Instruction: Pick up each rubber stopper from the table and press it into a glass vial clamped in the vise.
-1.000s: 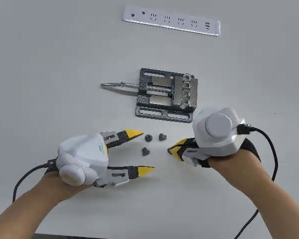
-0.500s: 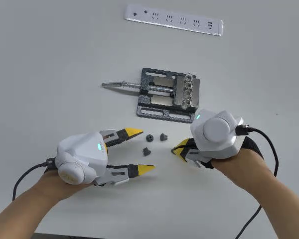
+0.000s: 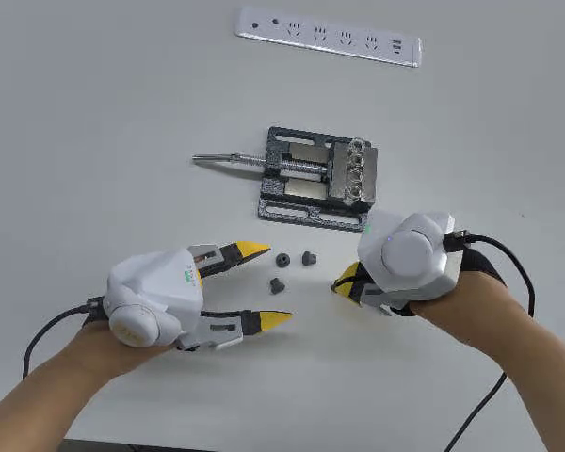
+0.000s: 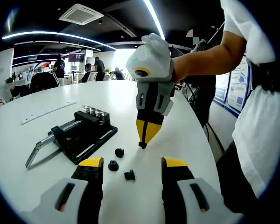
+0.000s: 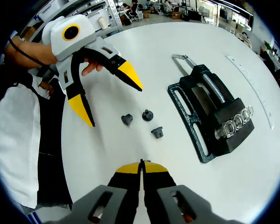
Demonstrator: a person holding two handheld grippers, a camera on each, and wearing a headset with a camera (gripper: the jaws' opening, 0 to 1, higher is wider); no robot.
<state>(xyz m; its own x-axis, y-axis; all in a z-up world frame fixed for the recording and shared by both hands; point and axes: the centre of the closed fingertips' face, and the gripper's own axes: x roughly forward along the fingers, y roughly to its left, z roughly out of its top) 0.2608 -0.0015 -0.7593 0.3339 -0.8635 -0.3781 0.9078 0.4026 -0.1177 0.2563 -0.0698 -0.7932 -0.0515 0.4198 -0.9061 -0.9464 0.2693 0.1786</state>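
Between our two grippers, three stoppers (image 3: 282, 260) lie loose on the table (image 3: 113, 132), near the vise (image 3: 301, 184), which clamps a row of vials (image 3: 356, 174). Our left gripper (image 4: 132, 164) gapes wide, holding nothing. Our right gripper (image 5: 141, 163) has its jaws pressed together, empty, its tip near the stoppers.

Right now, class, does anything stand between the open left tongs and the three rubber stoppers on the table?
Nothing visible does. Only bare table lies between the left tongs and the stoppers, the nearest just ahead of their open tips. The shut right tongs stand beyond them.
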